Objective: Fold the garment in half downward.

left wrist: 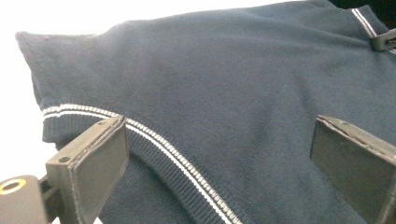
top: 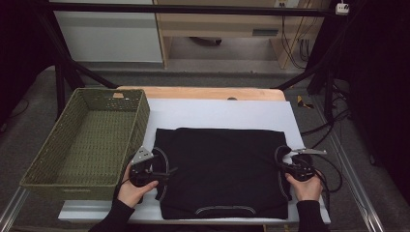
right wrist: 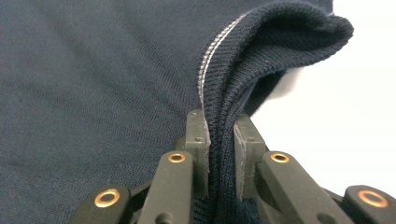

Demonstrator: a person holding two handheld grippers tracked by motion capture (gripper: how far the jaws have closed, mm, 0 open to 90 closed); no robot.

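Nearest the person, the right tongs (right wrist: pixel 220 154) were clamped on the ribbed, white-striped edge of the dark shirt (right wrist: pixel 93 70), the fold standing up between the two jaws. In the high view those tongs (top: pixel 290 155) sat at the shirt's (top: pixel 222 169) right edge, with a narrow strip of white sheet (top: pixel 217 113) beyond them before the worktop's (top: pixel 203 93) side. The left tongs (left wrist: pixel 219 154) hung with jaws spread wide over the shirt (left wrist: pixel 210 84), a striped cuff band running under the left jaw; whether the jaws touched the cloth could not be told. Seen from above, the left tongs (top: pixel 155 159) were at the shirt's left edge, just beside the green basket (top: pixel 53 154), leaving little room on that side. Beyond both tongs the shirt lay flat, then bare sheet up to the worktop's far edge. The basket's near corner overhung the sheet. The person's forearms were cut off at the bottom.
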